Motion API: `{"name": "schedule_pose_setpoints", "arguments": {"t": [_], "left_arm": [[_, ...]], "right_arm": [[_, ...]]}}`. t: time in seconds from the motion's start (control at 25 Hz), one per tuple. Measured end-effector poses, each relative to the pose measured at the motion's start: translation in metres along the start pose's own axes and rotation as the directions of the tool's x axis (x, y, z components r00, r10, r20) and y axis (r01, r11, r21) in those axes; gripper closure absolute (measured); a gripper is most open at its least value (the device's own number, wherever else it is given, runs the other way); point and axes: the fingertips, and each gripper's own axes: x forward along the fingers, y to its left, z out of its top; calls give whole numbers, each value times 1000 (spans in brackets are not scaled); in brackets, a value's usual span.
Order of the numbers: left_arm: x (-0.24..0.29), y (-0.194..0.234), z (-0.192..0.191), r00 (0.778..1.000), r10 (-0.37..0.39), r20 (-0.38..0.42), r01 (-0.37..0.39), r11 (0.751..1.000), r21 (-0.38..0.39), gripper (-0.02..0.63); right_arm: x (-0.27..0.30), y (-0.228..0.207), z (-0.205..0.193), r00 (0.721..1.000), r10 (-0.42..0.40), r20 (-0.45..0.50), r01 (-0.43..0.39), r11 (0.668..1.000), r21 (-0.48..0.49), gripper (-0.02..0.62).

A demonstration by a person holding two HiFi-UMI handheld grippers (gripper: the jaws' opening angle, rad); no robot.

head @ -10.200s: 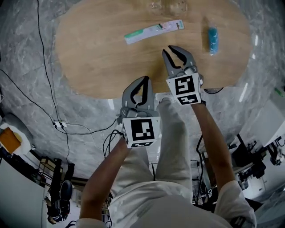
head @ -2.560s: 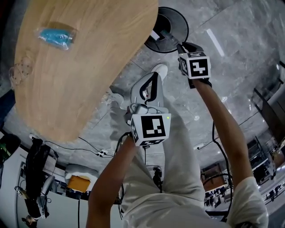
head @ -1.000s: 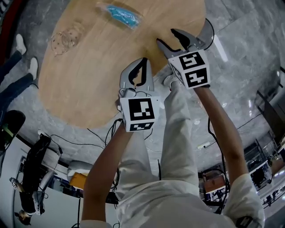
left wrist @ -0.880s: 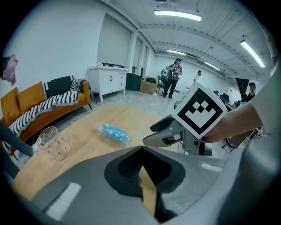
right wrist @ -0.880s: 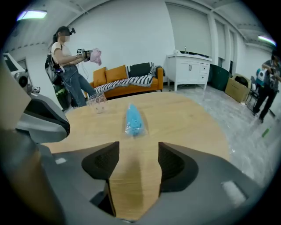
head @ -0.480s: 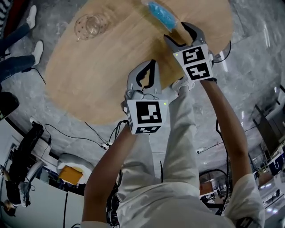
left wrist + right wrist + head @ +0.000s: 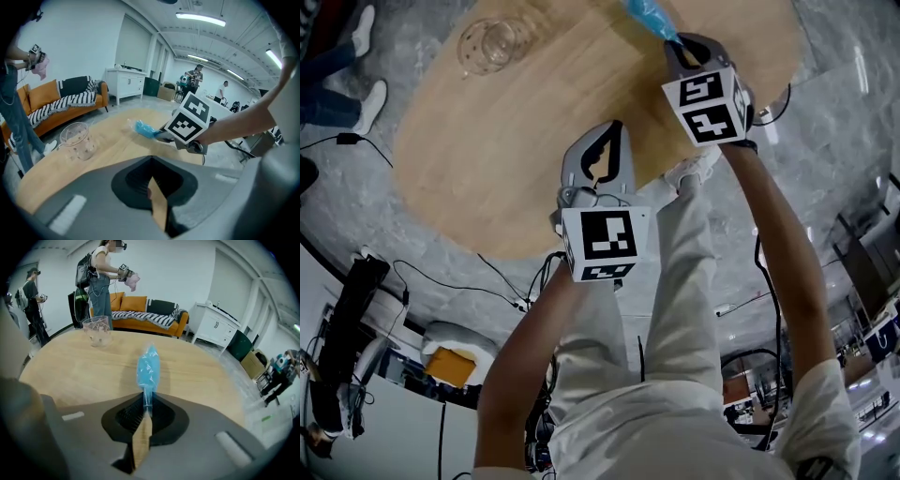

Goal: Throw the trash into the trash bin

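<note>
The right gripper (image 7: pixel 146 405) has just snapped its jaws closed, pinching the near end of the blue wrapper (image 7: pixel 148 367) at the far right of the wooden table (image 7: pixel 497 150), while the left gripper (image 7: pixel 614 127) hovers nearer, jaws pressed together, empty.

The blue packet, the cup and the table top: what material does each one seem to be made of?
Blue packet: thin clear plastic film, glossy and crinkled, with something blue inside; what that is cannot be told.
Cup: clear glass or hard plastic, since the background shows through it.
Table top: light wood or wood-look laminate, matt, with faint grain.
</note>
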Motion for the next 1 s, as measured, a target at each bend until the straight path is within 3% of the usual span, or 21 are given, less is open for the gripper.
{"name": "schedule_pose_setpoints", "arguments": {"t": [0.2, 0.72, 1.0], "left_arm": [[11, 12, -13, 1000, -12, -1, 12, 1000, 13, 606], [24, -70, 13, 998, -69, 4, 68, 995, 76, 606], [41, -120, 23, 994, -107, -1, 107, 989, 102, 606]], "right_arm": [[7, 10, -8, 999, 32, 20, -34, 993, 113, 563], [-62, -50, -45, 998, -11, 70, -6, 970, 241, 564], [-88, -87, -92, 996, -46, 76, 21, 953, 302, 563]]}}
